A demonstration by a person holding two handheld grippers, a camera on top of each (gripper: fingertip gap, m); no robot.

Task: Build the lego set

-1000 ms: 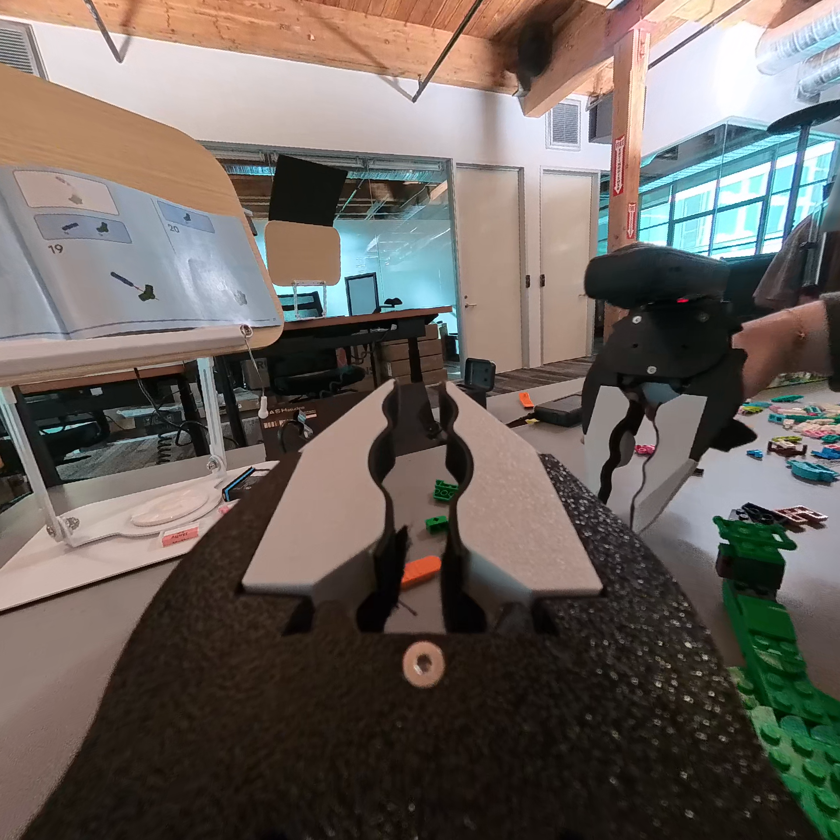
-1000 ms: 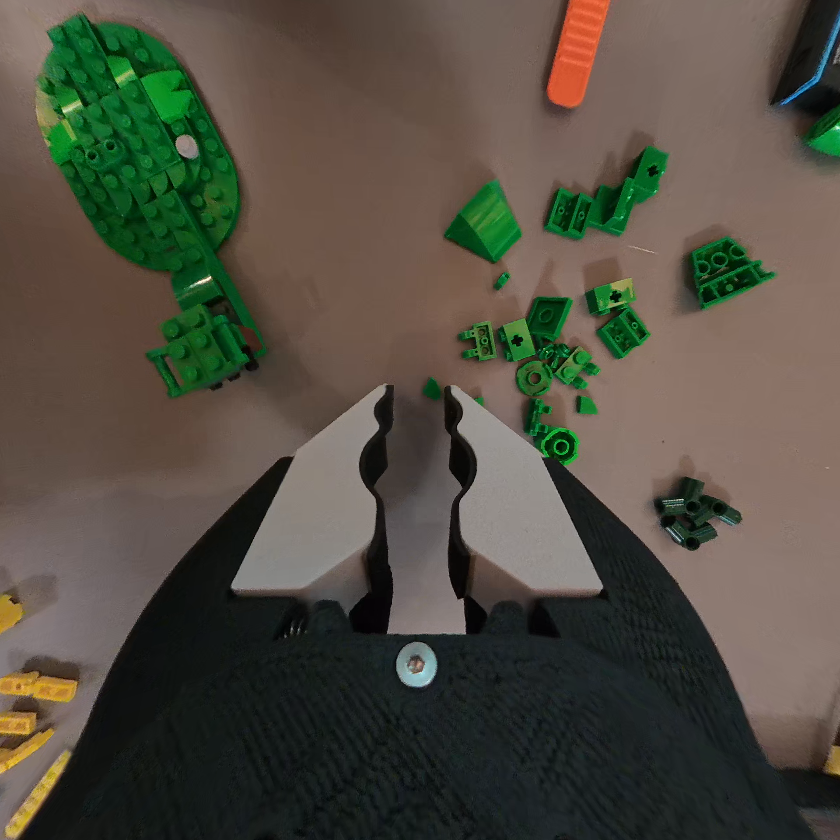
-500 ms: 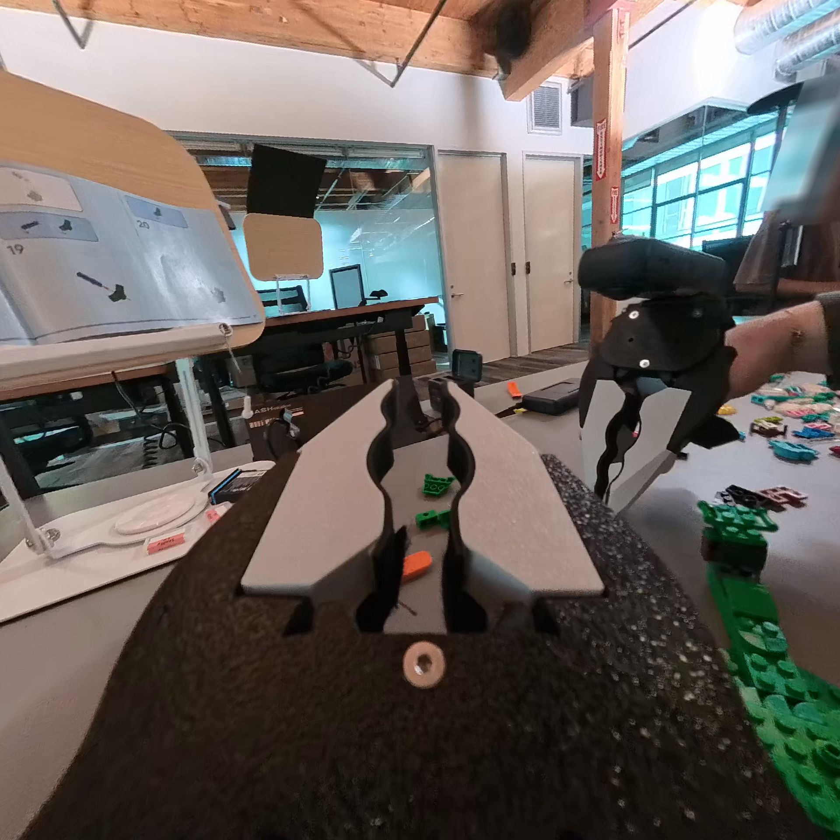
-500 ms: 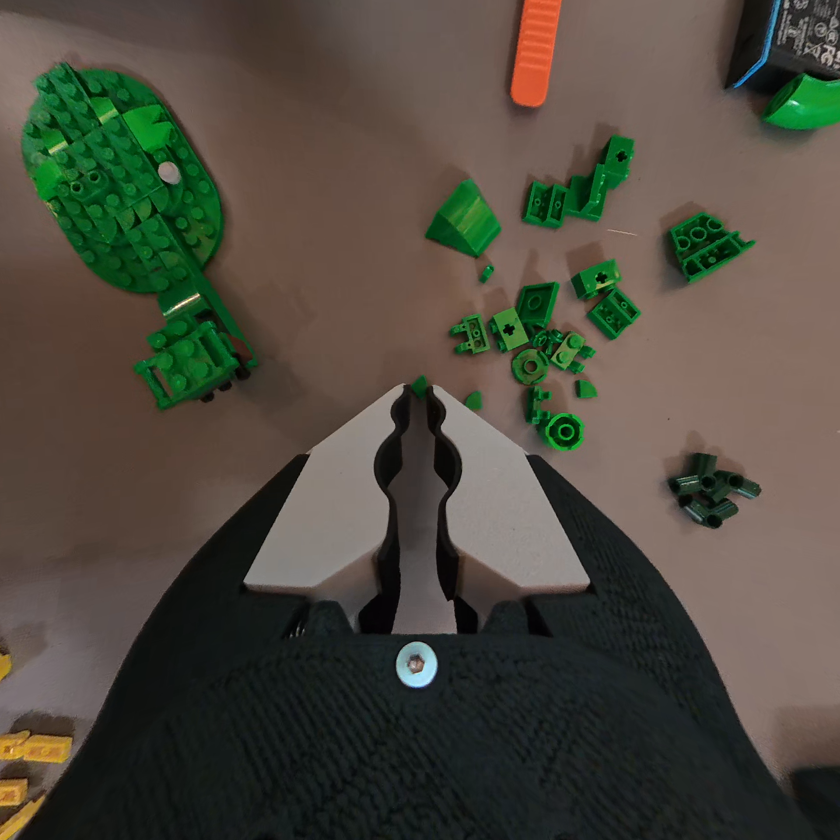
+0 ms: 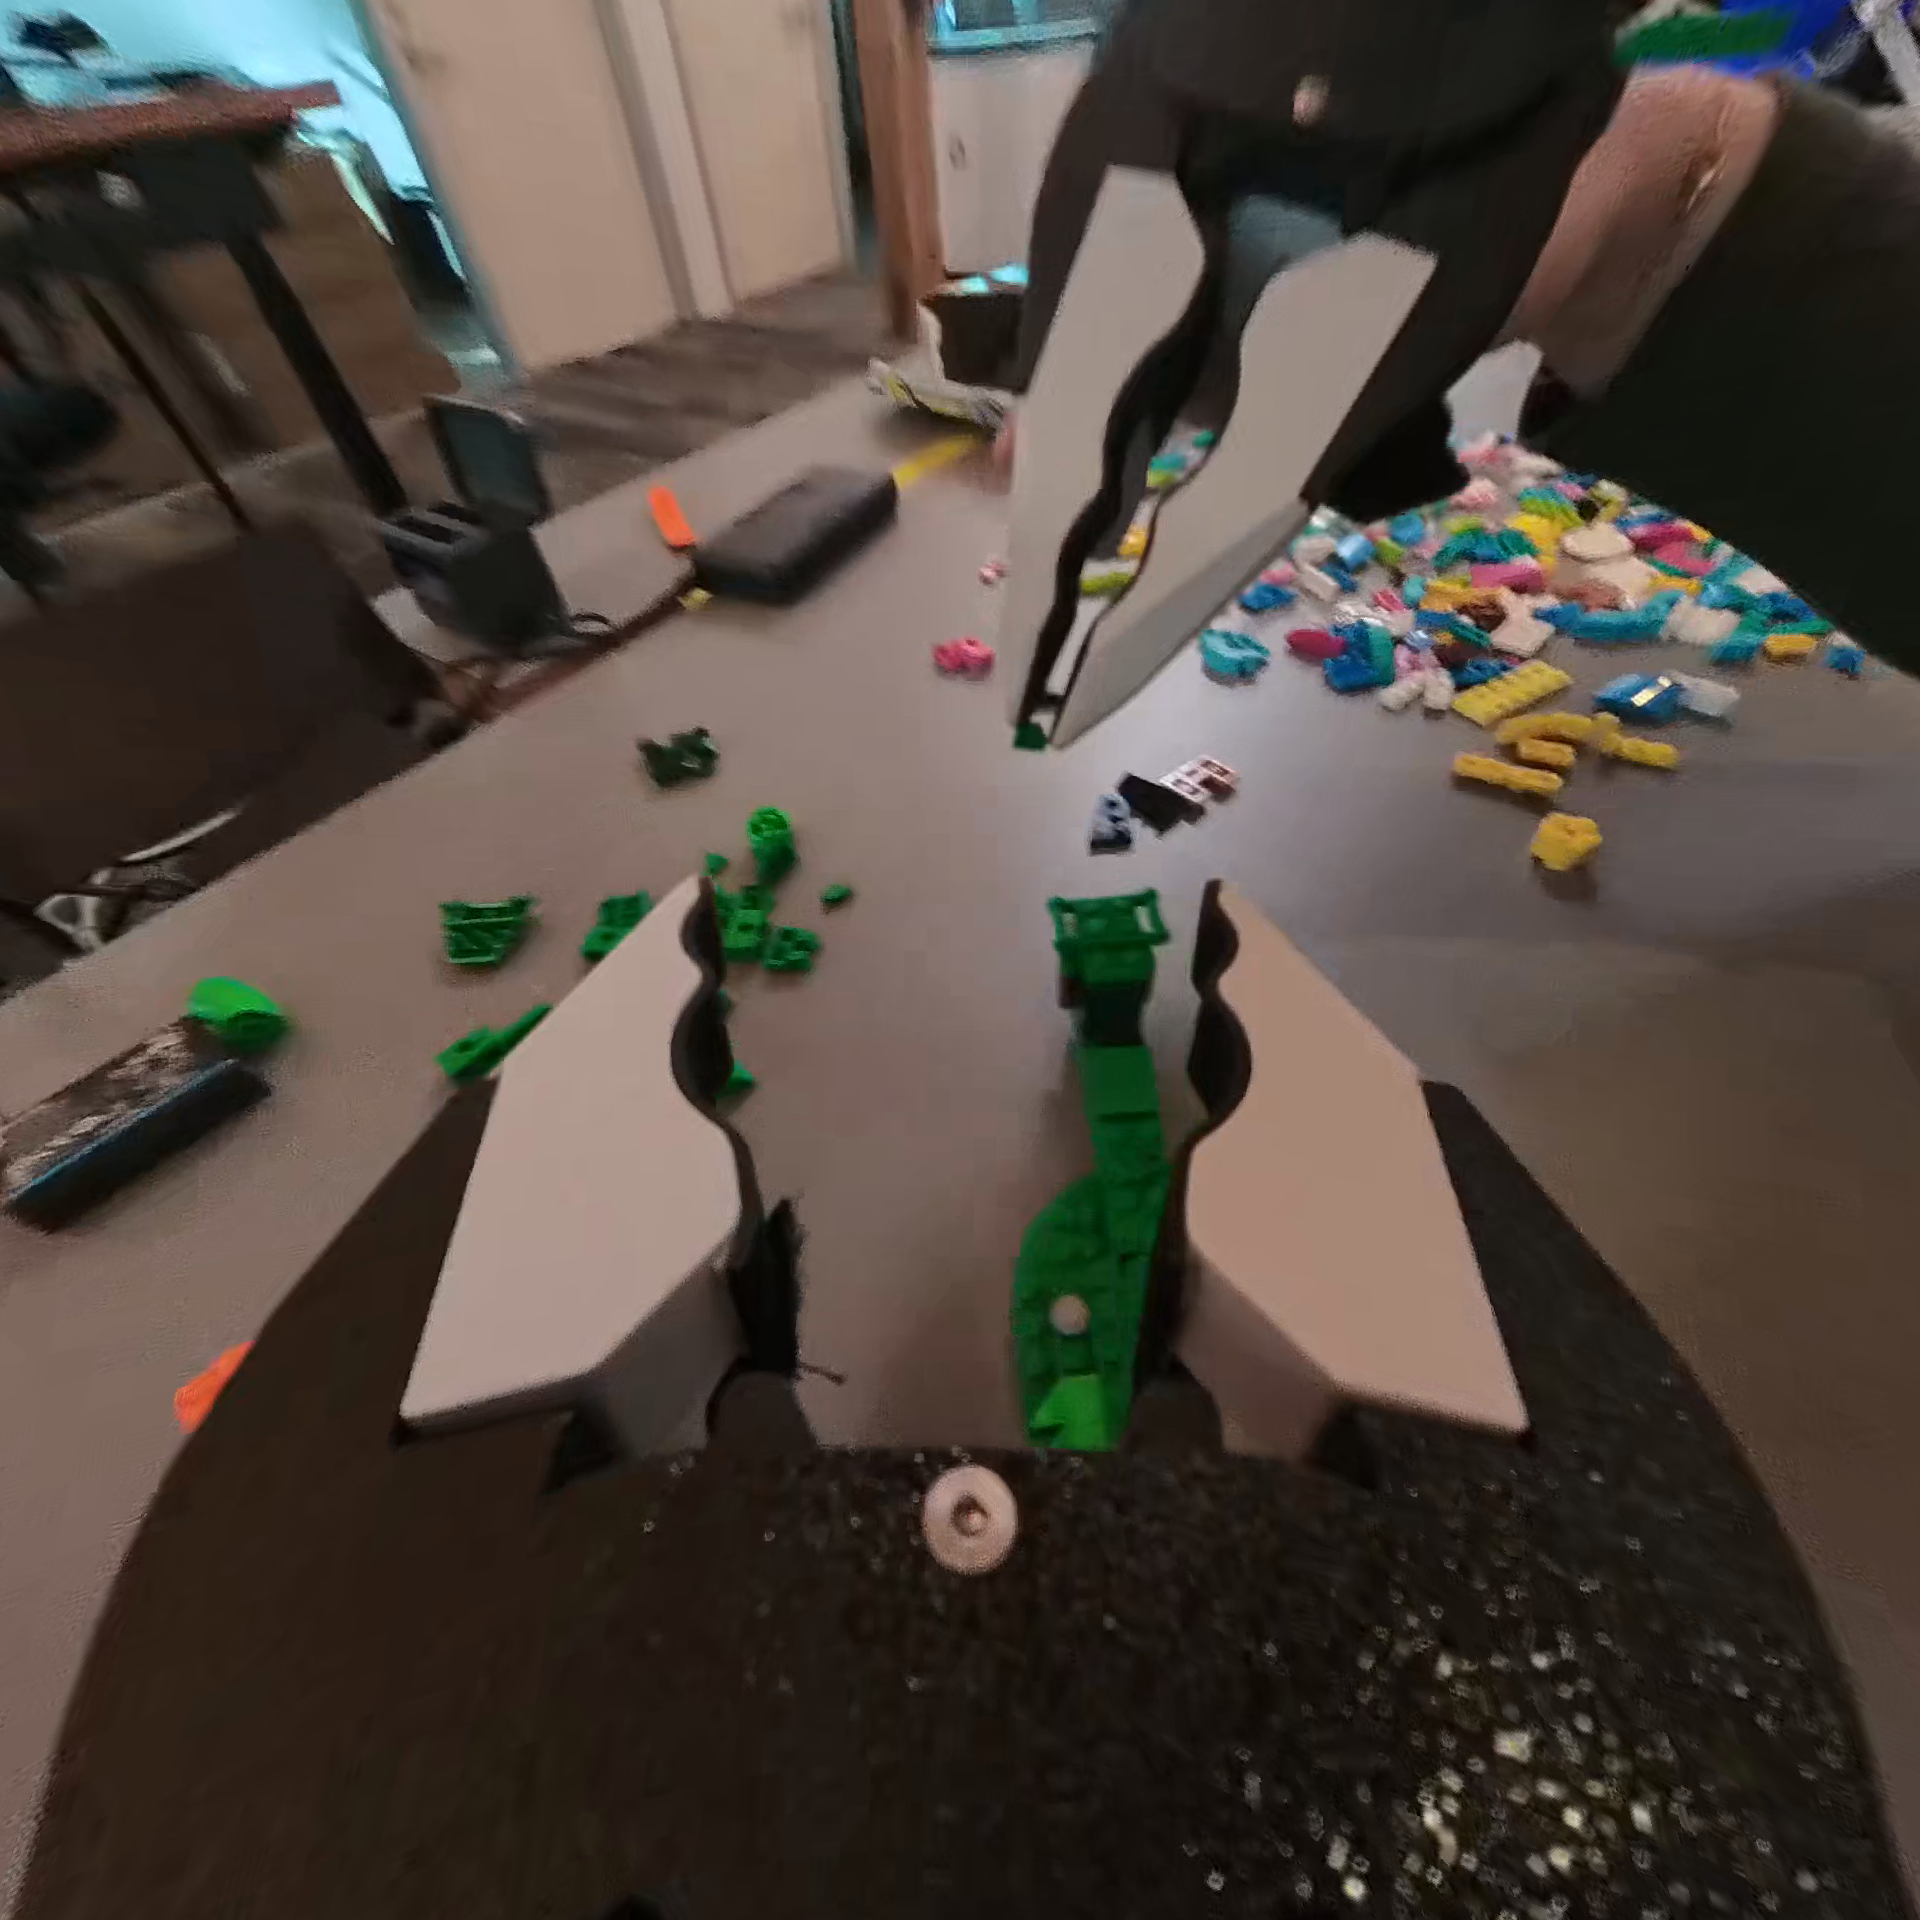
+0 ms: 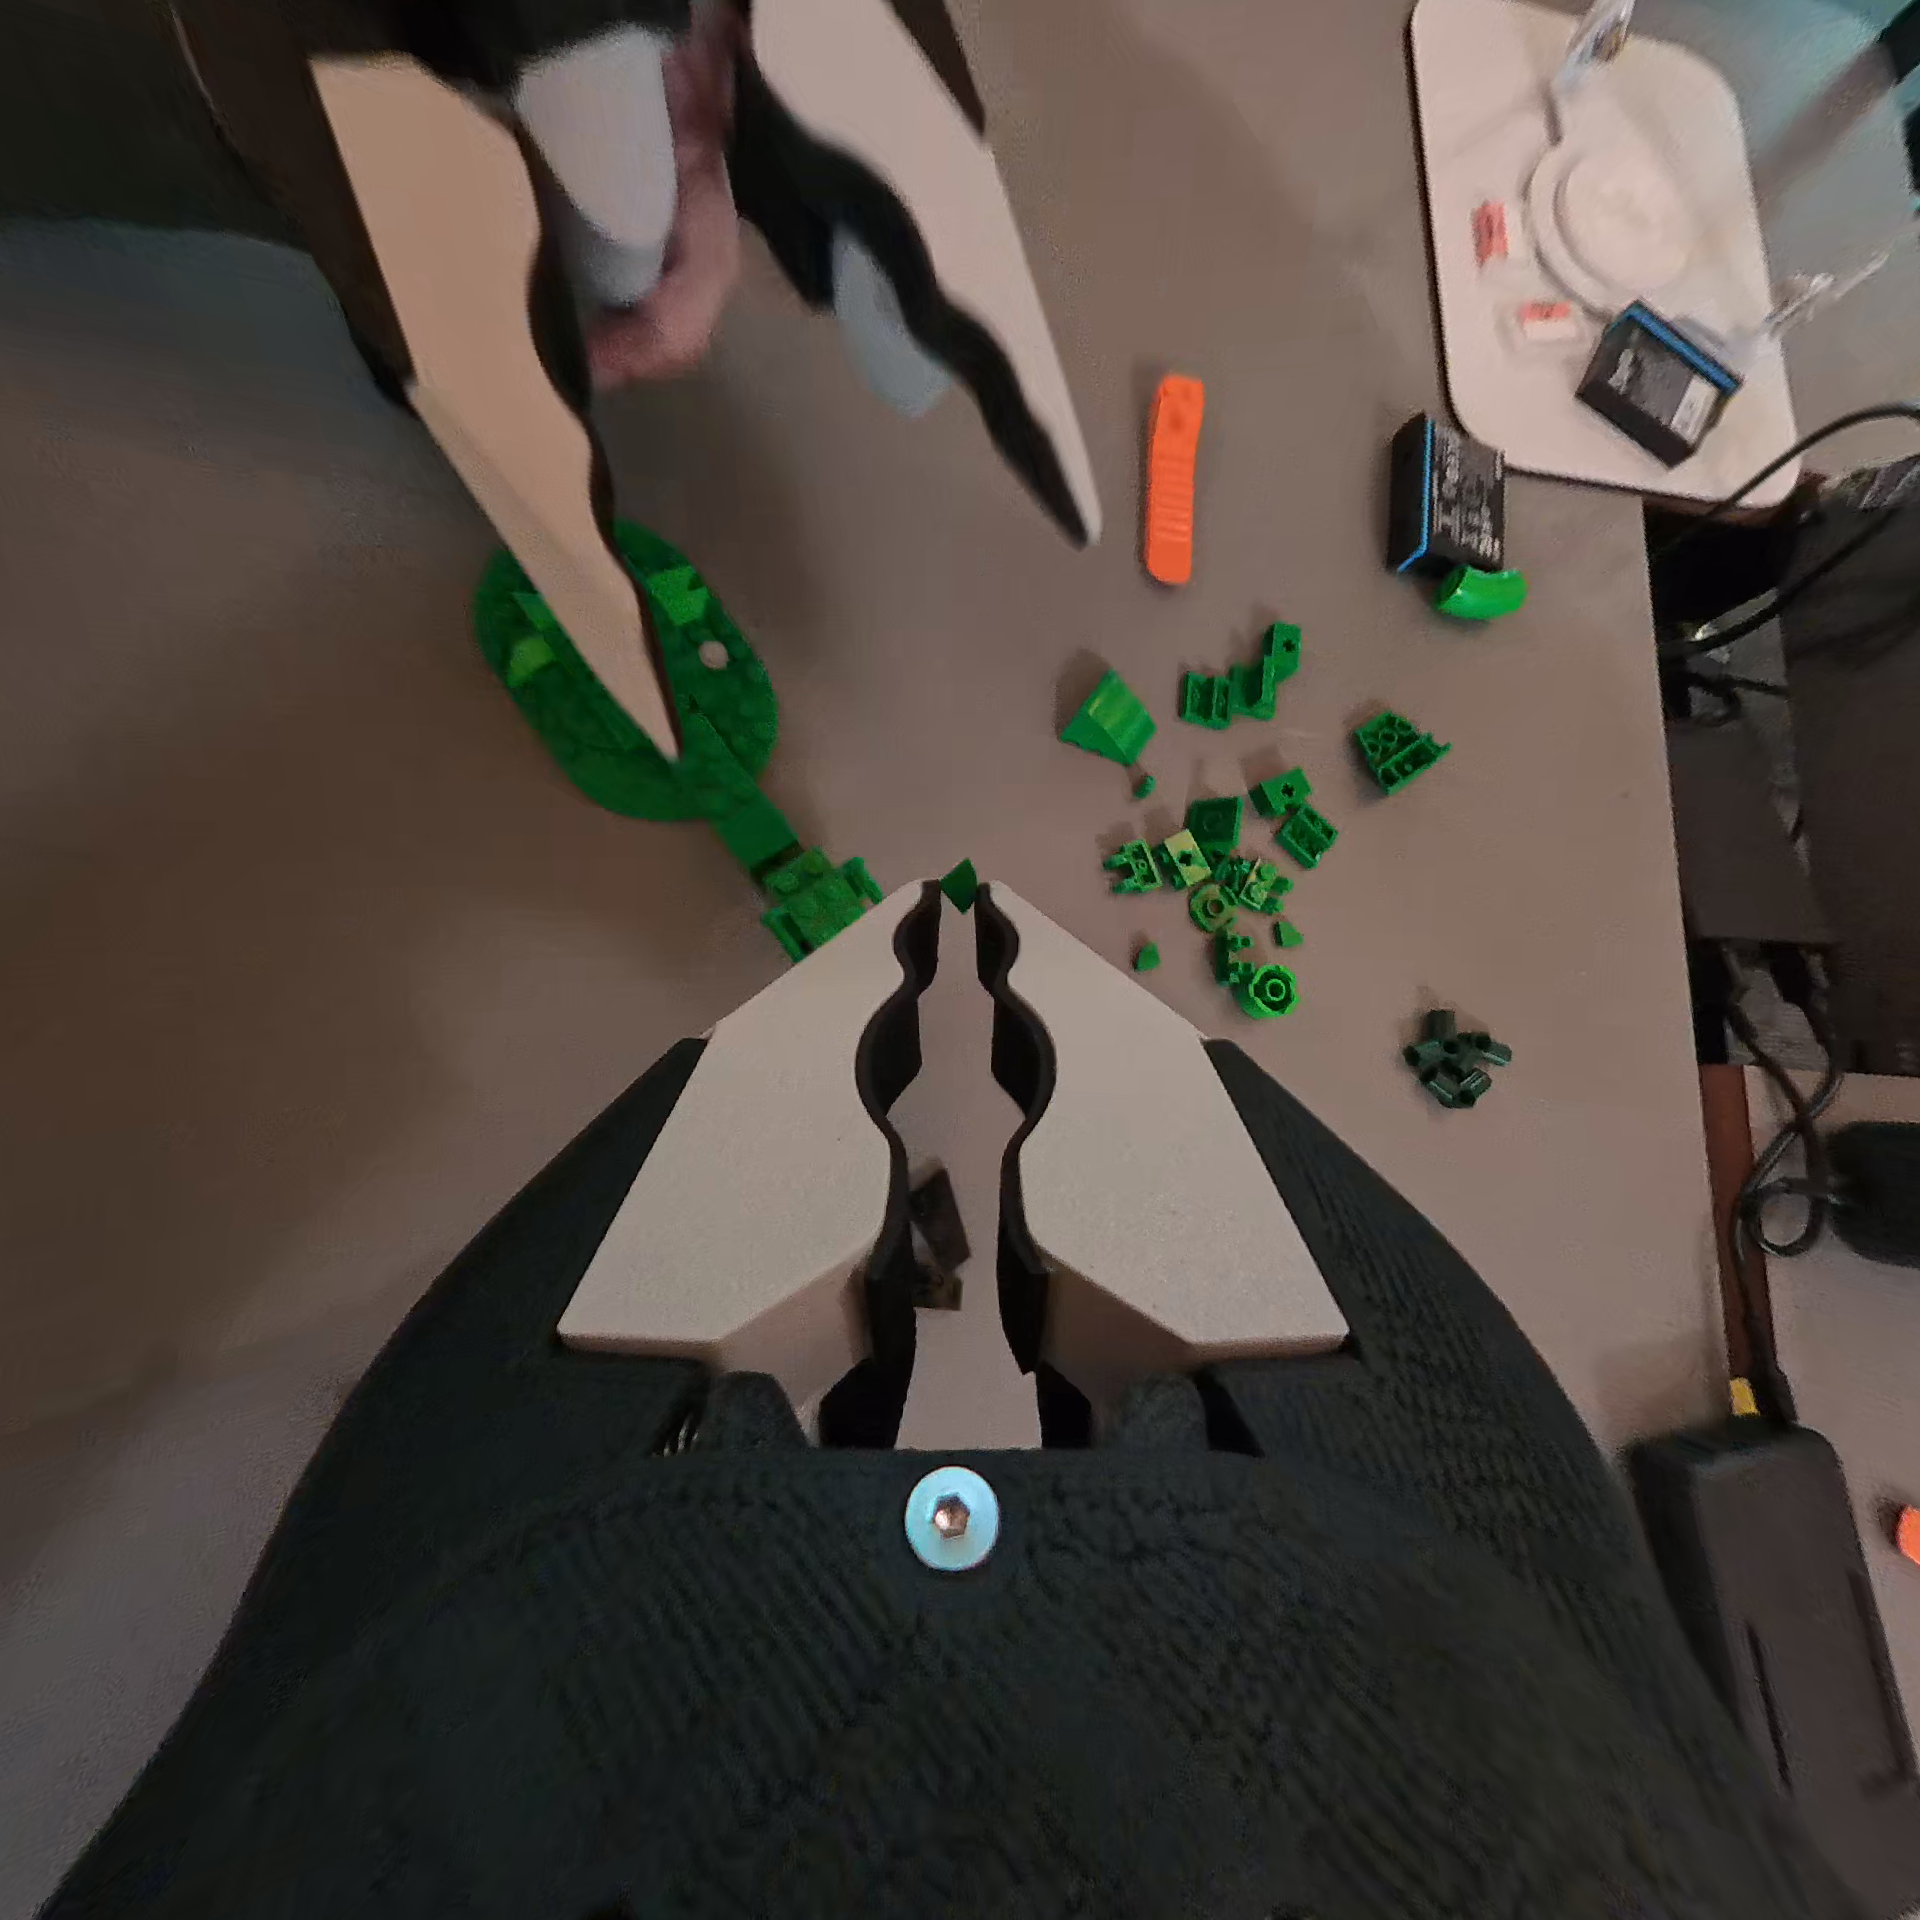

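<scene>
Left gripper (image 5: 956, 914) has tipped down & spread wide over green leaf build (image 5: 1101, 1195); right gripper (image 6: 958, 896) pinches small green piece (image 6: 958, 883), prob. lifted. Loose green bricks (image 6: 1216, 862), orange separator (image 6: 1174, 478) nearby.

left gripper (image 5: 956, 914) now spread wide over the green leaf build (image 5: 1101, 1174), right gripper (image 6: 958, 902) lifted, pinching small green piece (image 6: 958, 883)

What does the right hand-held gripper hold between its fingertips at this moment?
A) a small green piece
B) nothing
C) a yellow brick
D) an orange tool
A: in the right wrist view the right hand-held gripper is nearly closed and pinches a small green piece at its tips; the left wrist view shows the same piece at those tips.
</scene>
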